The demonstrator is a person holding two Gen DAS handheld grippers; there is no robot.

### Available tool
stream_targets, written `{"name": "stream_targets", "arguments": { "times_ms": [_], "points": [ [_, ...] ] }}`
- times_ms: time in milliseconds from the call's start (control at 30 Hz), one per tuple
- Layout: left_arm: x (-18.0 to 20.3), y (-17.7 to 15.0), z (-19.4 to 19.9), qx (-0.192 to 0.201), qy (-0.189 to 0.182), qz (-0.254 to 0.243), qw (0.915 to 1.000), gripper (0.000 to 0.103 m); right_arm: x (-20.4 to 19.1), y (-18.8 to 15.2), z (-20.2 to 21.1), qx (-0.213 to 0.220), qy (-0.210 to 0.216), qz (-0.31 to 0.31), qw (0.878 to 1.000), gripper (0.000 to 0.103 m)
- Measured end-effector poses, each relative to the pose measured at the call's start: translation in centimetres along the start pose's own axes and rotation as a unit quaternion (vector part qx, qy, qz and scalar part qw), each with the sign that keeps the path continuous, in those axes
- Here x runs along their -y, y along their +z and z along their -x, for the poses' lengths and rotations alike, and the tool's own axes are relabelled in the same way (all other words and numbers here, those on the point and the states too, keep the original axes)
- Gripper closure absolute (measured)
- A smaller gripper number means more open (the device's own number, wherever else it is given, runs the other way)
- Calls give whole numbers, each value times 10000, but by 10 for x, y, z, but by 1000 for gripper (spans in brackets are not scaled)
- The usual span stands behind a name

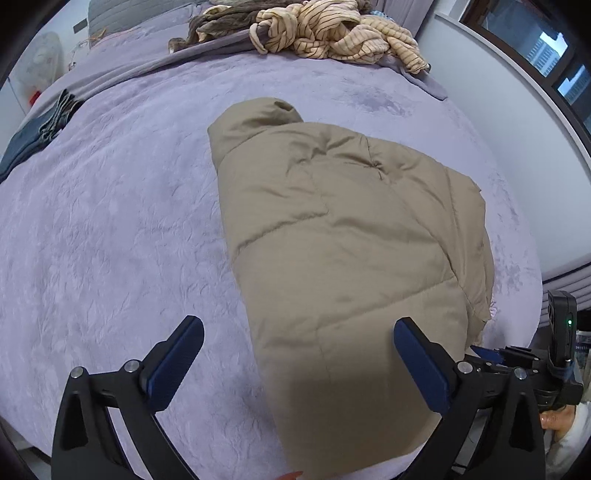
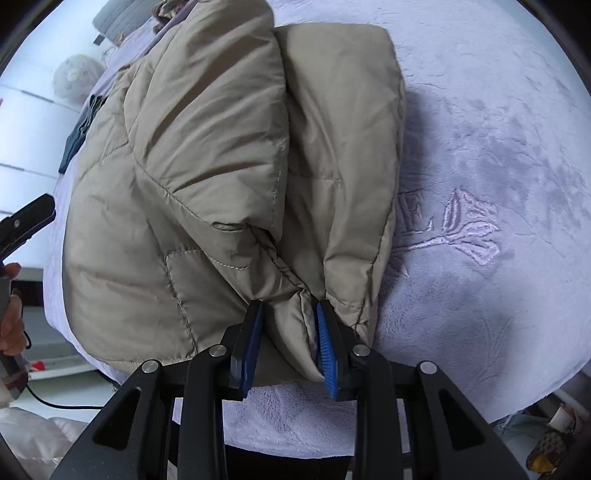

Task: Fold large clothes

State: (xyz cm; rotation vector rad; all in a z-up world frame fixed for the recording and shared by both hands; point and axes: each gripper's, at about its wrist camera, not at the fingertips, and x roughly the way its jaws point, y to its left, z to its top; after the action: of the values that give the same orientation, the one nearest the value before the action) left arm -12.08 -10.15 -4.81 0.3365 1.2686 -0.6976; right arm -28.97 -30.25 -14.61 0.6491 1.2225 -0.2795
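Lying on lavender bedspread: tan puffer jacket, already folded narrow, final fold pending. Hovering wide open, empty, near edge: left gripper. Clamping bunched jacket hem at near right: right gripper.

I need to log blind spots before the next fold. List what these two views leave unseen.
- Puffer jacket: its near hem leaves the bottom edge of the left wrist view; the underside is hidden by its own folds.
- Right gripper: how many layers it pinches is hidden by bunched fabric.
- Striped garment: tangled and far off, type unclear.
- Embroidery on the blanket: partly covered by the jacket.
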Motion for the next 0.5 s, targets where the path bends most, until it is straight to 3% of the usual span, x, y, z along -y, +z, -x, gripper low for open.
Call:
{"name": "stream_targets", "arguments": {
  "times_ms": [400, 500],
  "points": [
    [-16, -23, -3, -147, -157, 351, 9992, 0, -1, 19, 12, -143, 52, -338, 9993, 69],
    [-22, -28, -3, -185, -183, 447, 9987, 0, 4, 20, 21, -2, 289, -620, 9977, 54]
  ]
}}
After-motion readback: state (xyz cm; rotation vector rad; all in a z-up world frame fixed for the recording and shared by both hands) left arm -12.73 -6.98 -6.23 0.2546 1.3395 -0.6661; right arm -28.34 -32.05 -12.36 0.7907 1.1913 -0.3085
